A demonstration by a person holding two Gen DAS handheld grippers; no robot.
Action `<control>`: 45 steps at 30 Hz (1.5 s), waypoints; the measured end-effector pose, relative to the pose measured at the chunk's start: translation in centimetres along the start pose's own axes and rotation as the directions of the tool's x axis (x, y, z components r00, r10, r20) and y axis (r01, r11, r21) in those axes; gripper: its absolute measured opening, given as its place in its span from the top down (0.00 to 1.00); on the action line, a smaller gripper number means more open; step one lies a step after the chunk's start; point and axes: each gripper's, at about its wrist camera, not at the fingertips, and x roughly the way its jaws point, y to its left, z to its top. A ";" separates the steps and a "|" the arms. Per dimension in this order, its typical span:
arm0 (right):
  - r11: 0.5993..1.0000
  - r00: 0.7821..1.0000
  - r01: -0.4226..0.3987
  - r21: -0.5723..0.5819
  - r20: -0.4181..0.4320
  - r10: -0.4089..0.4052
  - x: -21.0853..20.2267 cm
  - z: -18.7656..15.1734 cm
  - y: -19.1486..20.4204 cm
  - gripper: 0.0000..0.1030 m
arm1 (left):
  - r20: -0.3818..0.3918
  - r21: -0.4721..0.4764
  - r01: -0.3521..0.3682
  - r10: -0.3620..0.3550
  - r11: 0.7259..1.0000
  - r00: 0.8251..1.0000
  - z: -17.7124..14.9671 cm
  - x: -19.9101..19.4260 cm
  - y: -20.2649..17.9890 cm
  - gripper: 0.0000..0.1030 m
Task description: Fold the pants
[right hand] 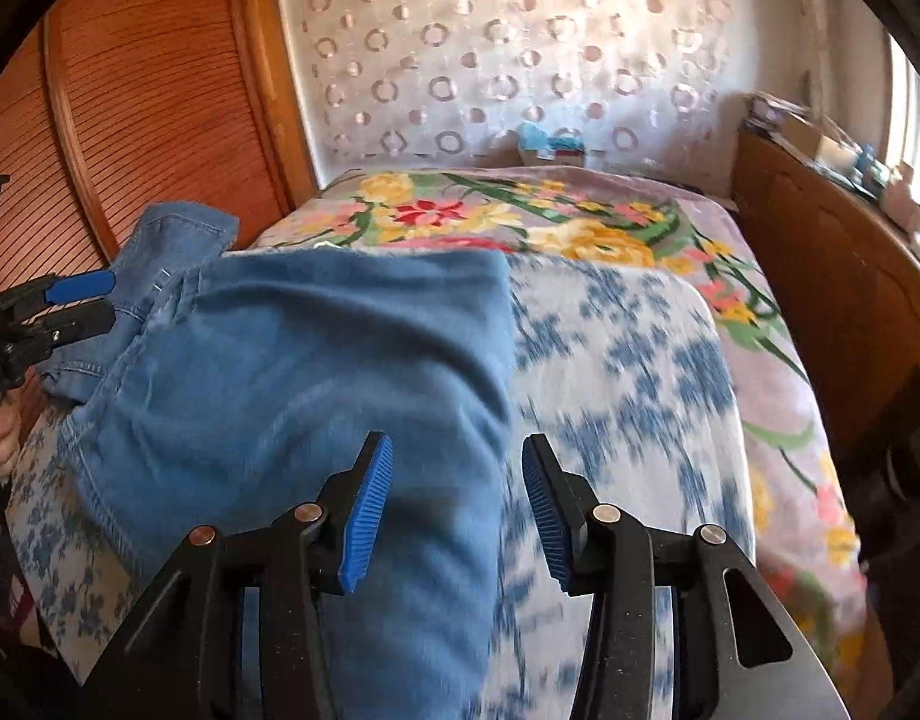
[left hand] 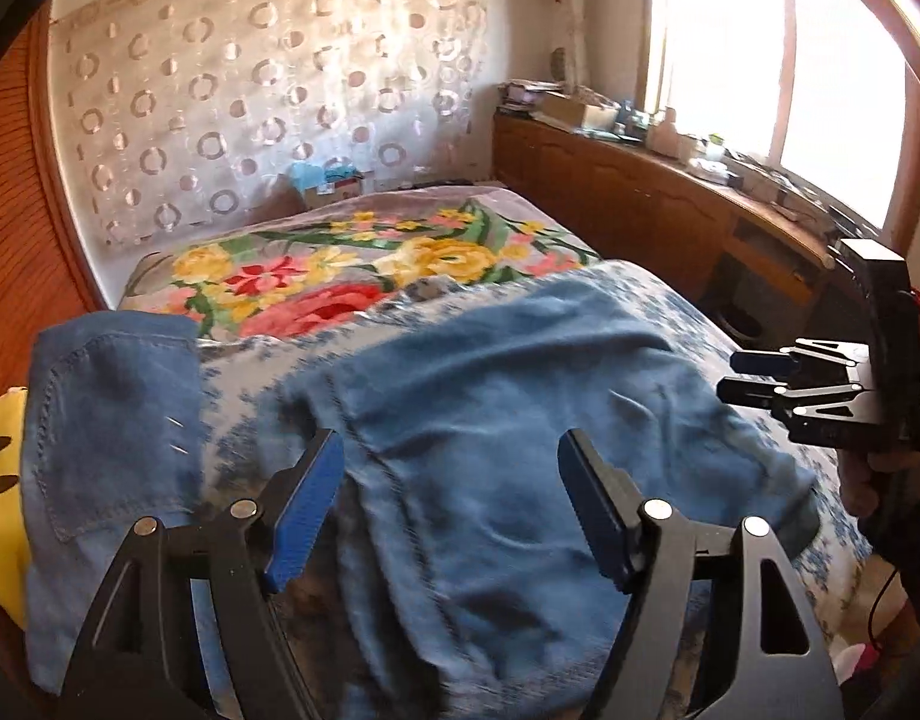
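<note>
The blue denim pants (left hand: pixel 460 420) lie rumpled on a blue-and-white patterned sheet (right hand: pixel 628 372) atop the bed, directly under both claws; the left gripper (left hand: pixel 450 498) hovers with its ribbed blue pads spread wide over a stitched seam, pinching nothing; the right gripper (right hand: pixel 456 510) likewise stands spread, straddling the cloth's right-hand edge. Beyond lies a plush floral blanket (left hand: pixel 315 276); a wooden cabinet (left hand: pixel 640 198) bounds the right side, slatted wooden doors (right hand: pixel 129 90) the left.

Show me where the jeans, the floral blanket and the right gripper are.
jeans (left hand: pixel 490 396): left wrist view, wrinkled middle of the denim.
floral blanket (right hand: pixel 586 240): right wrist view, yellow flower.
right gripper (right hand: pixel 456 510): right wrist view, midway between its open blue-padded fingertips.
</note>
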 end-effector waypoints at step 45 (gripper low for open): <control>0.980 0.998 -0.058 0.192 0.016 0.056 -6.6 -5.4 1.1 0.91 | -0.093 0.045 0.048 -0.044 0.998 0.995 -7.2 1.8 -4.5 0.27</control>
